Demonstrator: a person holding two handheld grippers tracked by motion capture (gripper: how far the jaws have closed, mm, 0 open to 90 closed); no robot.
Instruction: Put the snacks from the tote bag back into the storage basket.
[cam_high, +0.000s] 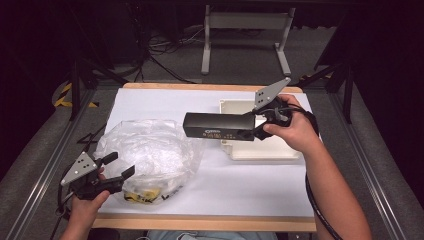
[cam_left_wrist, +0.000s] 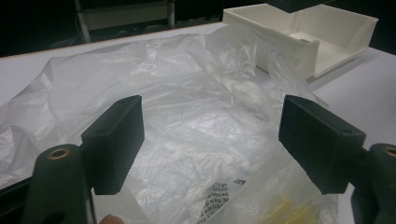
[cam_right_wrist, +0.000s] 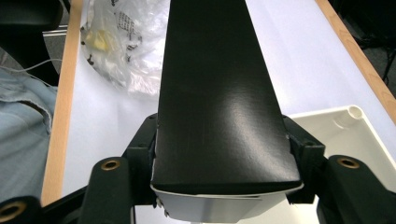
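One long black box (cam_high: 219, 126) hangs level above the near-left edge of the white tray (cam_high: 272, 150), gripped at one end by the right gripper (cam_high: 259, 131), its long axis pointing away from the tray toward the plastic bag (cam_high: 150, 155). Held so far off-centre (a risky lever), it could droop or slip out. The left gripper (cam_high: 120, 165) rests released at the bag, left of the tray.

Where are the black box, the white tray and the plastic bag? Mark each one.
black box (cam_high: 215, 126): high view, middle of its long side.
white tray (cam_left_wrist: 343, 21): left gripper view, its far wall.
plastic bag (cam_high: 150, 145): high view, crumpled top.
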